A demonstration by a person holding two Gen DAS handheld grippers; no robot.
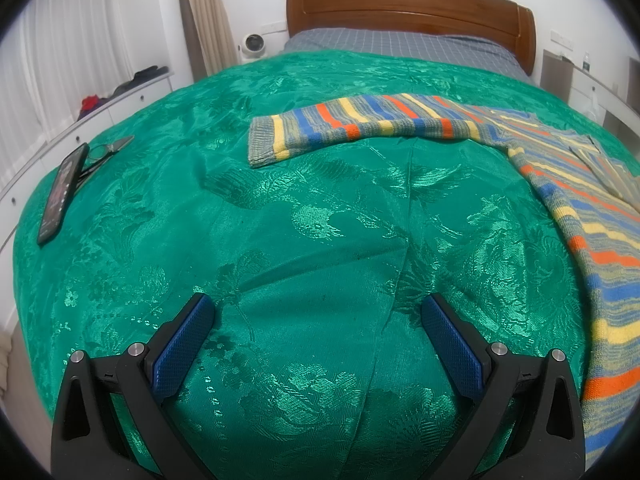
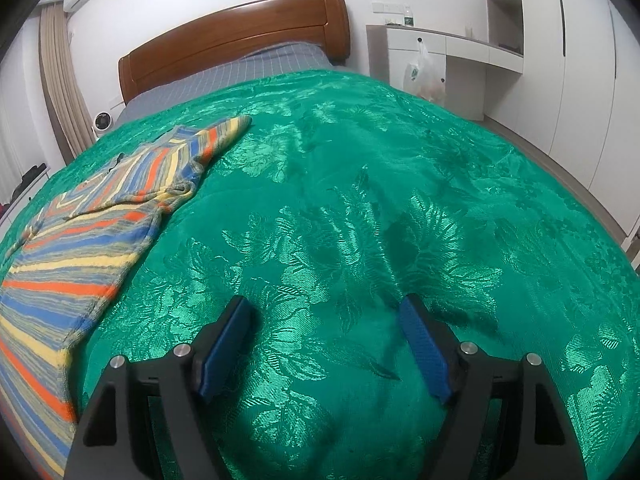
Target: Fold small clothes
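A small striped knit sweater (image 1: 560, 184) in blue, orange, yellow and grey lies flat on the green bedspread (image 1: 312, 216). In the left wrist view it fills the right side, with one sleeve (image 1: 360, 122) stretched out to the left. My left gripper (image 1: 318, 306) hovers open over bare bedspread, below and left of the sweater. In the right wrist view the sweater (image 2: 80, 232) lies at the left, one sleeve folded in over its body. My right gripper (image 2: 326, 306) stands open over the green bedspread (image 2: 400, 200), to the right of the sweater, nothing between its blue pads.
A phone (image 1: 62, 196) and scissors (image 1: 108, 150) lie on the bedspread's left edge. A wooden headboard (image 1: 408, 8) and grey checked sheet (image 1: 400, 42) are at the far end. White drawers (image 1: 100, 108) run along the left; a desk with a plastic bag (image 2: 424, 76) stands at the right.
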